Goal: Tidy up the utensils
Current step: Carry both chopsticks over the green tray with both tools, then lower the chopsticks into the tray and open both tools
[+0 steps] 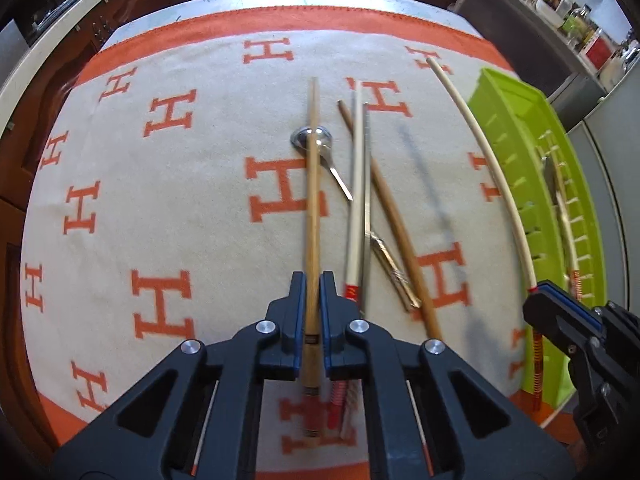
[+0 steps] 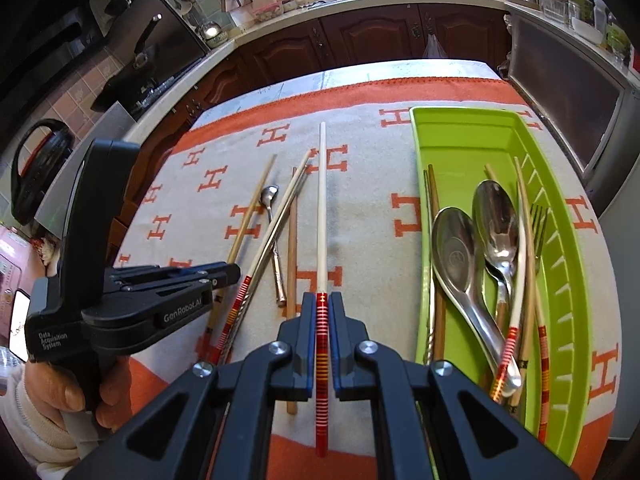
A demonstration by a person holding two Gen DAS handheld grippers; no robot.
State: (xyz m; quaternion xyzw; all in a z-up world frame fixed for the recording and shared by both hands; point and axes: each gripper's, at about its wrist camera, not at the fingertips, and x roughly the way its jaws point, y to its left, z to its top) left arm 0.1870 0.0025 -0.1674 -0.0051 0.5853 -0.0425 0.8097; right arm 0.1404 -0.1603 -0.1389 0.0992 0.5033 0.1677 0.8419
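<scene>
My left gripper (image 1: 313, 280) is shut on a tan wooden chopstick (image 1: 313, 184) whose far end lies over the bowl of a small metal spoon (image 1: 316, 140). My right gripper (image 2: 321, 300) is shut on a white chopstick with a red striped end (image 2: 322, 208), held above the cloth just left of the green tray (image 2: 460, 128). The tray holds two large spoons (image 2: 456, 252), a fork (image 2: 538, 220) and several chopsticks. Loose on the cloth lie another white chopstick (image 1: 354, 200), a brown chopstick (image 1: 394, 216) and a metal piece (image 1: 394, 270).
An orange and cream cloth (image 1: 160, 184) printed with H letters covers the table. Kitchen cabinets (image 2: 360, 40) and a counter with jars stand behind it. A person's hand (image 2: 76, 396) grips the left tool's handle at the near left.
</scene>
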